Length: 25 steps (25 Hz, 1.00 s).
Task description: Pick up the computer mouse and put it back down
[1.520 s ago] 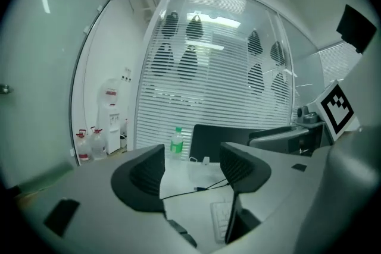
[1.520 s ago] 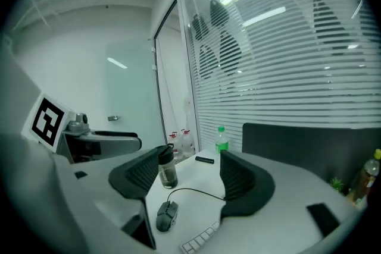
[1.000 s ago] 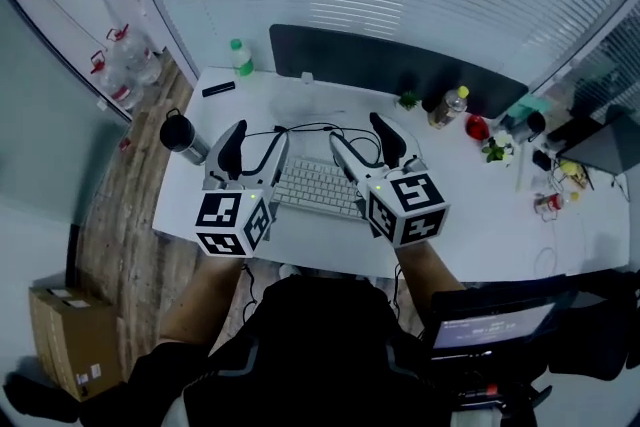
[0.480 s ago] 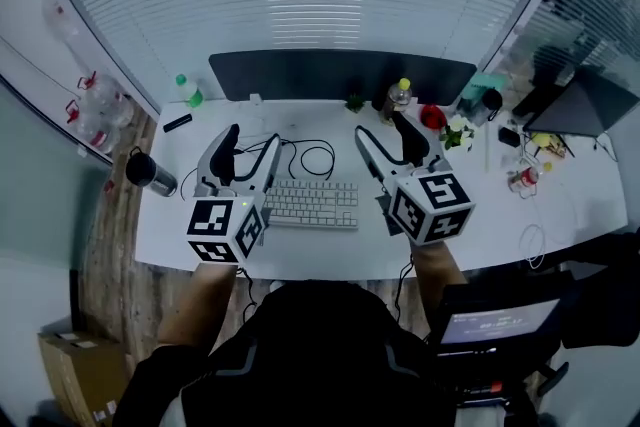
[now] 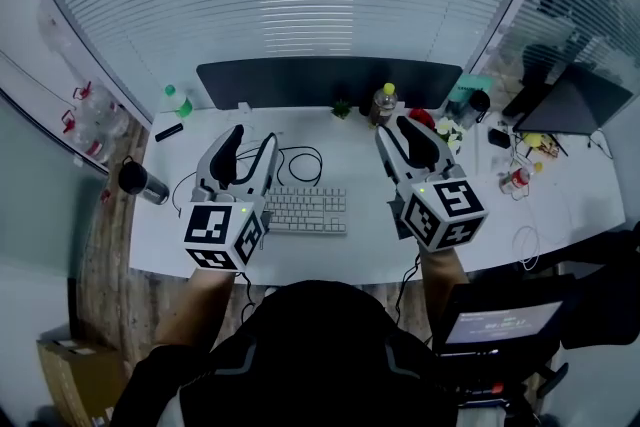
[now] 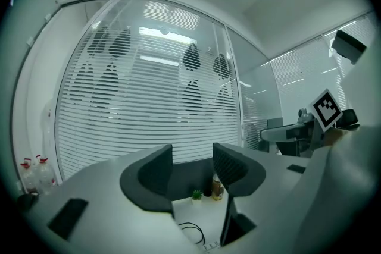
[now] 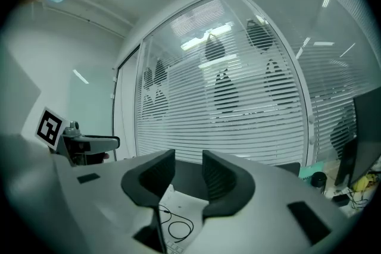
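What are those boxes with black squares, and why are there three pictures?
A person sits at a white desk holding a pair of tongs in each hand; the patterned boxes are part of them. One picture comes from a camera on the person's head, looking down. The other two come from cameras riding on the left tongs and the right tongs. On the desk are a keyboard and a bottle. Both tongs have just been closing, but they are open and hold nothing. I can't see a mouse.
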Each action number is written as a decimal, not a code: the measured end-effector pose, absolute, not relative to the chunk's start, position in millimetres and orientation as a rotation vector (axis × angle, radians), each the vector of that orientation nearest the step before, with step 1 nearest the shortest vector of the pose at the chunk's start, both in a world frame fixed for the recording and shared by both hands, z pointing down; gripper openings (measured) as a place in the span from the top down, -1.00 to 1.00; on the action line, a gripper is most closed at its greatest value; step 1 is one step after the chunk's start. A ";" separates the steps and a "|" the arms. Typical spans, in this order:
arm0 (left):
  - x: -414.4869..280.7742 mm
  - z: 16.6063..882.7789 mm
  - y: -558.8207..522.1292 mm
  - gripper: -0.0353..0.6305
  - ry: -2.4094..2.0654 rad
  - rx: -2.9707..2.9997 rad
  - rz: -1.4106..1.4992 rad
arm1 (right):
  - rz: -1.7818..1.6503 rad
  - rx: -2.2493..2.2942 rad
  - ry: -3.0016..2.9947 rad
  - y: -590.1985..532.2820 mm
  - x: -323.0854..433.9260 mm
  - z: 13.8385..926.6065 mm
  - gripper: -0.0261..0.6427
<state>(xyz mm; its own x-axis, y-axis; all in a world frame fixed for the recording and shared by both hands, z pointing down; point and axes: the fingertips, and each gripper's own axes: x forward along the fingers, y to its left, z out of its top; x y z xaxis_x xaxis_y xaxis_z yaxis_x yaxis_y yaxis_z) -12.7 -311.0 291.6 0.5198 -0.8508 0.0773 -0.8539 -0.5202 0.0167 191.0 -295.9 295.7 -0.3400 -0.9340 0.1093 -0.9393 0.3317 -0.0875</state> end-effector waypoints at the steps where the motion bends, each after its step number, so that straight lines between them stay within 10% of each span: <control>1: -12.6 289.0 -310.5 0.23 -1.530 2.700 0.092 | 0.199 1.783 -2.531 -295.7 191.4 293.7 0.51; 8: -20.6 283.5 -309.3 0.75 -1.563 2.674 0.069 | 0.163 1.786 -2.553 -295.6 188.6 284.7 0.92; 25: -29.6 285.1 -309.7 0.81 -1.498 2.652 0.052 | 0.168 1.836 -2.495 -302.9 185.4 286.3 0.93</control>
